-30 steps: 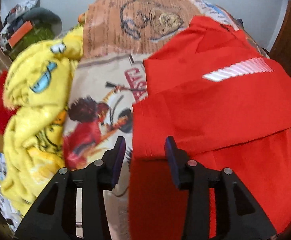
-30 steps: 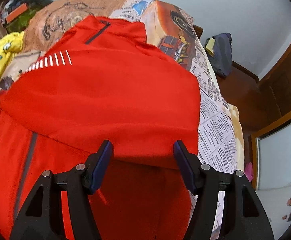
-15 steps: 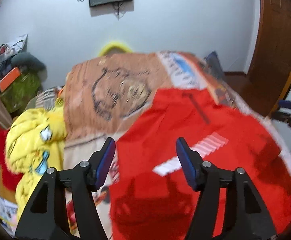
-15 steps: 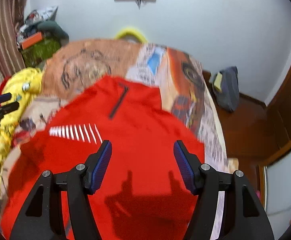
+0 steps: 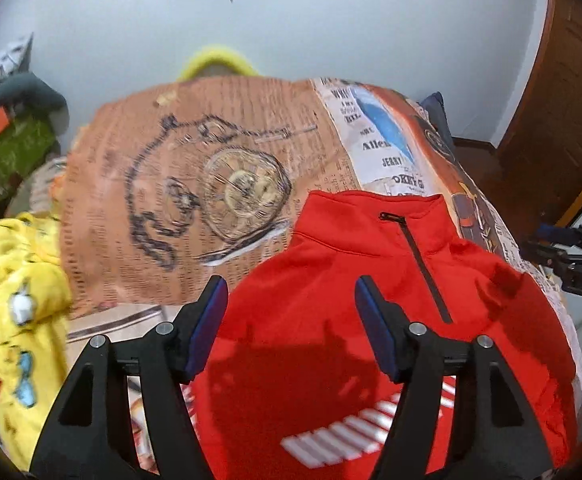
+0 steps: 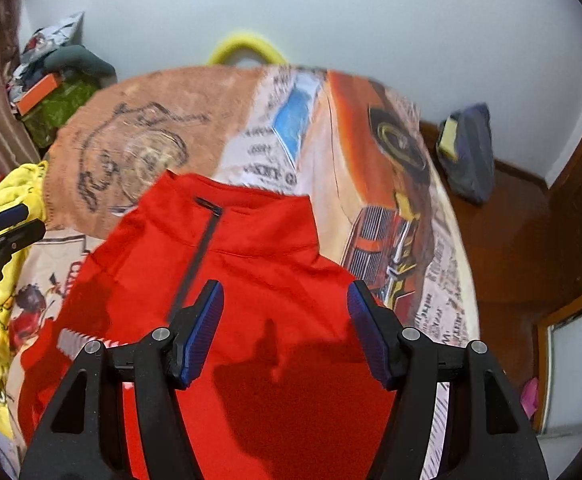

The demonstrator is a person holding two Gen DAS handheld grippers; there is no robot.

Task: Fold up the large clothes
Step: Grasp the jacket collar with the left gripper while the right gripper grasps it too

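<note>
A red zip-neck jacket (image 5: 331,280) lies on the bed with its sleeves folded in, collar towards the far wall and white stripes near me. My left gripper (image 5: 290,284) hangs open above the jacket's left shoulder with nothing between its fingers. Over the jacket's (image 6: 259,264) right chest my right gripper (image 6: 285,286) is also open and holds nothing. Each gripper shows at the edge of the other's view: the right gripper (image 5: 563,240) at the far right, the left gripper (image 6: 3,224) at the far left.
A printed bedspread (image 5: 195,168) covers the bed. A crumpled yellow blanket (image 5: 15,280) lies along its left side. Clutter (image 5: 15,136) is piled in the far left corner. A dark bag (image 6: 467,152) lies on the wooden floor right of the bed, near a wooden door (image 5: 563,100).
Both grippers have lifted and drawn back from the jacket's folded lower part, so the collar and far wall now show. The left gripper's jaws have spread wider.
</note>
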